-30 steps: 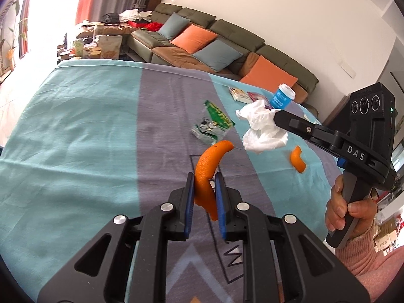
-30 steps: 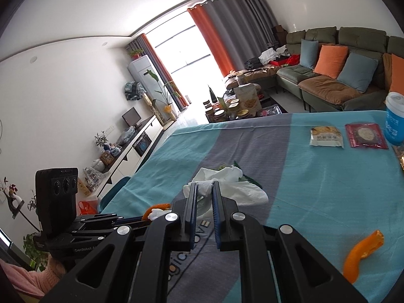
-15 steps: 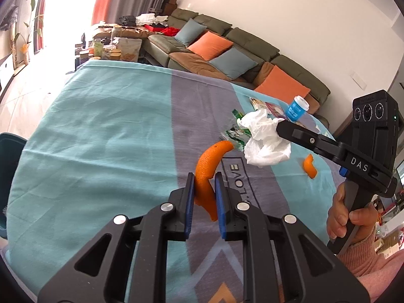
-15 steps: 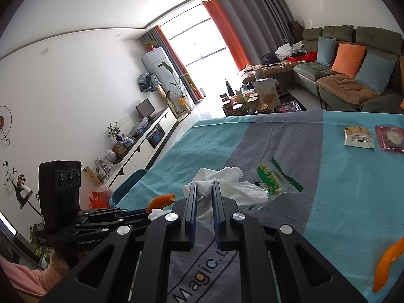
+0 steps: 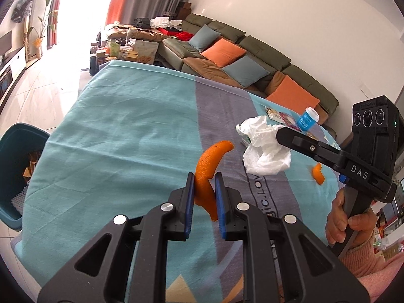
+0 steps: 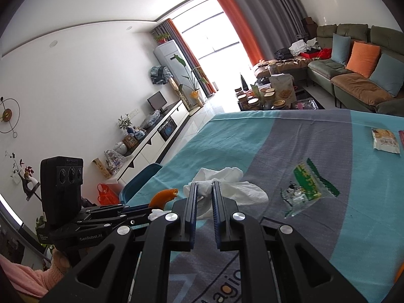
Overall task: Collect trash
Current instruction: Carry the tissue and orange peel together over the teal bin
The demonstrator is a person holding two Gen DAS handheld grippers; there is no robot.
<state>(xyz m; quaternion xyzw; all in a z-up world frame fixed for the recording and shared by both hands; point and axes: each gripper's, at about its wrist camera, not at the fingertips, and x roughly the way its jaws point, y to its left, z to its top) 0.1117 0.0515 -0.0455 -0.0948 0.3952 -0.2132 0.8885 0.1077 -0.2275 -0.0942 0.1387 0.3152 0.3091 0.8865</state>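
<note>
In the left wrist view my left gripper [image 5: 204, 178] is shut on a curved strip of orange peel [image 5: 212, 151], held above the teal and grey tablecloth [image 5: 113, 139]. To its right, my right gripper [image 5: 279, 133] is shut on a crumpled white tissue [image 5: 265, 154] that hangs in the air. The right wrist view shows the same tissue [image 6: 240, 192] pinched between the right gripper [image 6: 203, 186] fingers. The left gripper [image 6: 154, 208] with its peel [image 6: 164, 195] is just to the left. A teal bin [image 5: 15, 151] stands beside the table's left edge.
A torn green wrapper [image 6: 308, 186], a second orange peel [image 5: 317, 174], a blue bottle [image 5: 306, 120] and snack packets [image 6: 385, 141] lie on the cloth. The bin [image 6: 141, 179] rim shows past the table edge. A sofa and a cluttered low table stand behind.
Both grippers have carried the peel and the tissue sideways across the table towards its left edge. The teal bin has come into view and the green wrapper now lies off to the right.
</note>
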